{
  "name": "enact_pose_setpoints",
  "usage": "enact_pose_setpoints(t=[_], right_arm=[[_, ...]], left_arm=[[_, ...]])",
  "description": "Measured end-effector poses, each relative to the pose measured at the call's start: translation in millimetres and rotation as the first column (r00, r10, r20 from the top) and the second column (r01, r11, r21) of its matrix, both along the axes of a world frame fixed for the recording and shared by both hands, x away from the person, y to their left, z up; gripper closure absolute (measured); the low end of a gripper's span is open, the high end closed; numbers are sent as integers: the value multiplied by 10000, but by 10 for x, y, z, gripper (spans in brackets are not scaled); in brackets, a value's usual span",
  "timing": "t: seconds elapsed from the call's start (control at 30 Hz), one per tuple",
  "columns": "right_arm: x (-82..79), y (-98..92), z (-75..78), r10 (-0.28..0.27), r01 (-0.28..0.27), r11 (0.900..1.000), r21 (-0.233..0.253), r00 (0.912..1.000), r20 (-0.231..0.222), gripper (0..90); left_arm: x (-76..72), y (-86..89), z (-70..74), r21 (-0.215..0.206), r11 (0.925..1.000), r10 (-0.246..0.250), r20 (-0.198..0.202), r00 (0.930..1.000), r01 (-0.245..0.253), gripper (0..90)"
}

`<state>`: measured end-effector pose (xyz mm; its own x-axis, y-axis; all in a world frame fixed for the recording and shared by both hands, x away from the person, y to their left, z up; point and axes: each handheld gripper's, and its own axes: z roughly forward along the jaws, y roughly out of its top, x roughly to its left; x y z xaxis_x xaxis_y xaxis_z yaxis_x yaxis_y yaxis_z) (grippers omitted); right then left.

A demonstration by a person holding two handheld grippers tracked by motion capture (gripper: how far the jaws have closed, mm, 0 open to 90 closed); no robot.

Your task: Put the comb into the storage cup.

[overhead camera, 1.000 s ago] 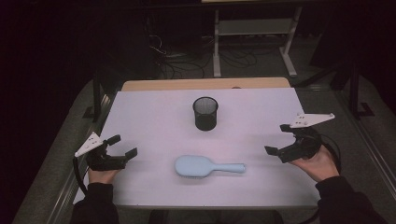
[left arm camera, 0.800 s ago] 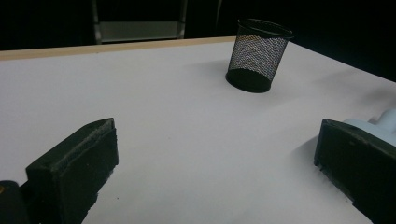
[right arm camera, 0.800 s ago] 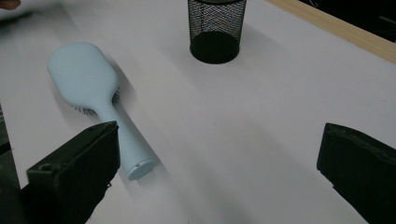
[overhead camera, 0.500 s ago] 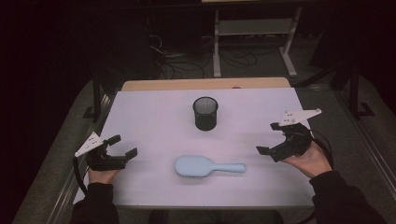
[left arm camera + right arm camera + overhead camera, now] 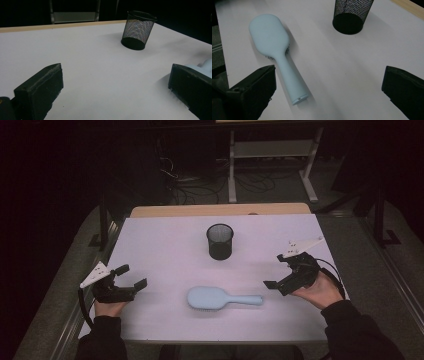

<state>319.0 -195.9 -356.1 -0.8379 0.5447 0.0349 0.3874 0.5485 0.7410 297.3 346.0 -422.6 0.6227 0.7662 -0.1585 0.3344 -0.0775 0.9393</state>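
Note:
A light blue hairbrush (image 5: 222, 298) lies bristles down on the white table (image 5: 165, 250), handle pointing right. Its handle end (image 5: 298, 96) shows close in the right gripper view, just ahead of the jaws. Behind it stands a black mesh cup (image 5: 220, 241), upright and empty-looking; it is seen too from the left gripper (image 5: 137, 30). My left gripper (image 5: 131, 276) rests open at the table's left edge, nothing between its jaws. My right gripper (image 5: 276, 271) is open at the right, a short way from the brush handle.
The table's wooden far edge (image 5: 220, 210) runs behind the cup. Beyond it the floor is dark, with cables and a metal stand (image 5: 270, 155). Grey ledges flank the table on both sides.
My right gripper has moved left and forward toward the brush handle's end. The left gripper, brush and cup have stayed put.

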Motion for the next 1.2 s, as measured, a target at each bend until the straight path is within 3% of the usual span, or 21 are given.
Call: enact_pose_setpoints(t=[0.57, 1.2], right_arm=[[69, 179, -74, 438, -455, 9979, -450, 9983, -395, 0], [172, 373, -146, 1082, -1144, 9888, -957, 9919, -671, 0]], left_arm=[[4, -1, -1, 10, 10000, -44, 17, 10000, 44, 0], [5, -5, 4, 40, 9999, -101, 28, 9999, 101, 0]])
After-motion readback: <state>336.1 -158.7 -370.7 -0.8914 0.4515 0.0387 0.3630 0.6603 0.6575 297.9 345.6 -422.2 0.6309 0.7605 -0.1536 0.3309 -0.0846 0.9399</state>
